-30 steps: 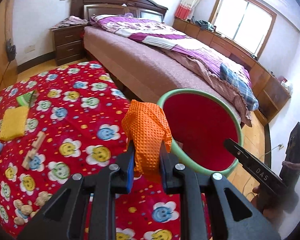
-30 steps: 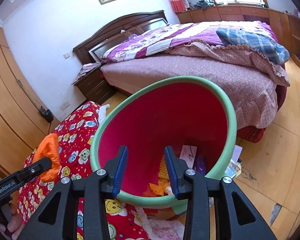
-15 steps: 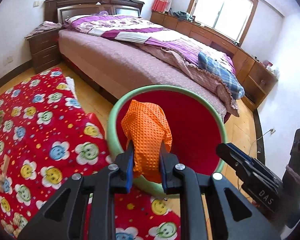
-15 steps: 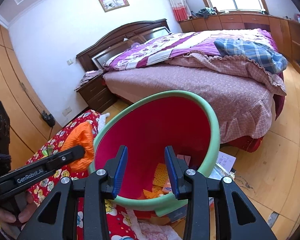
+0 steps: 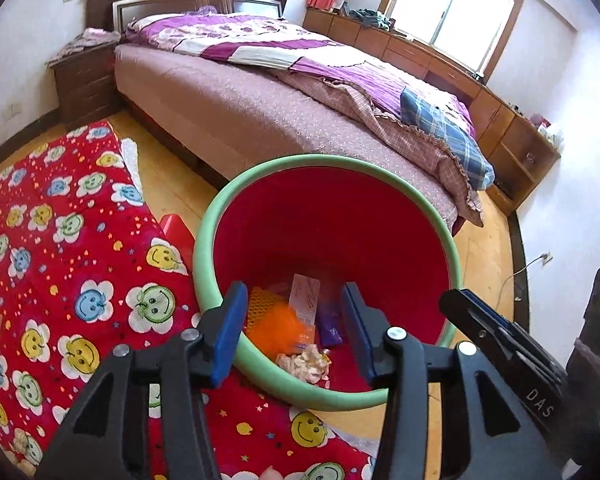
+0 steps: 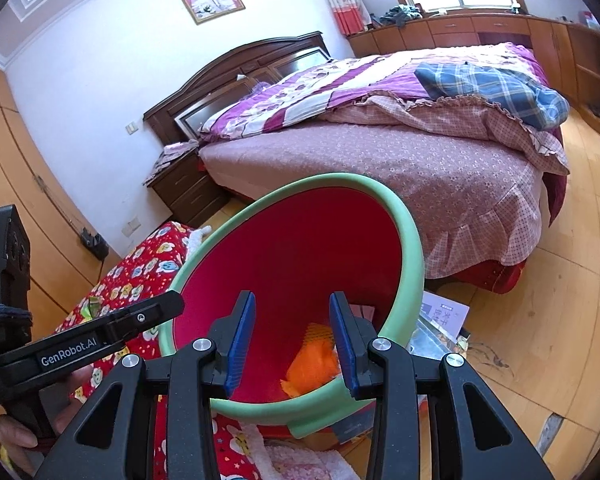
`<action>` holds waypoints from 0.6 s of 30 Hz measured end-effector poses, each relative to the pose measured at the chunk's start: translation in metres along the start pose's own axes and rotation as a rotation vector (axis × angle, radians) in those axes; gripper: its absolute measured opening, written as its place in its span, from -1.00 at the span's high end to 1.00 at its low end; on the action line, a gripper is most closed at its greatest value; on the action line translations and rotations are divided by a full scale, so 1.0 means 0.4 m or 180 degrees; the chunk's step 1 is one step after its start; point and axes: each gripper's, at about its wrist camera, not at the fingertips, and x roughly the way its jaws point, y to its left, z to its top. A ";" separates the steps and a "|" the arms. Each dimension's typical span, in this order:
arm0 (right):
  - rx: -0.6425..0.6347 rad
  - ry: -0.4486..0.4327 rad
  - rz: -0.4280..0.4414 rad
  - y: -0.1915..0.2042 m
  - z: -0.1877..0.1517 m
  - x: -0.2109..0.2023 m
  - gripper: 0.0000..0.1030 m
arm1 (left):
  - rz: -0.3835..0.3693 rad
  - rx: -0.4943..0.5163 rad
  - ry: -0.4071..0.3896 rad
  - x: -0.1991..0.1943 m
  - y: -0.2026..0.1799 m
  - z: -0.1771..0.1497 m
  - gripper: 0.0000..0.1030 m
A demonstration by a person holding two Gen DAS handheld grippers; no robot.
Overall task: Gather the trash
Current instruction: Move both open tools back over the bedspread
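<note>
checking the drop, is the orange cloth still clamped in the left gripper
No, the left gripper stands open with nothing between its pads, and the orange cloth lies inside the red bin.

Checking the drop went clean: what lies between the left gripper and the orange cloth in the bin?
Nothing but air: in the left wrist view the left gripper stands open above the orange cloth inside the bin.

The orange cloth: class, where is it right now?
In both wrist views the orange cloth lies at the bottom of the red bin, left of a white card, beside other trash.
</note>
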 end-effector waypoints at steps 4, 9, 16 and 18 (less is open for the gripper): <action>0.0003 0.0015 0.0003 0.001 0.000 0.004 0.24 | -0.0003 -0.0028 -0.0024 -0.009 0.011 -0.005 -0.08; -0.0017 0.0027 0.0003 0.008 0.000 0.005 0.24 | 0.0014 -0.0036 -0.0041 -0.026 0.020 -0.010 -0.14; -0.0051 0.0020 -0.0028 0.023 0.000 -0.001 -0.02 | 0.0085 -0.0156 -0.0045 -0.049 0.048 -0.023 -0.17; -0.0059 0.0021 -0.0029 0.026 0.000 -0.002 -0.03 | 0.0112 -0.0195 -0.0059 -0.060 0.060 -0.028 -0.28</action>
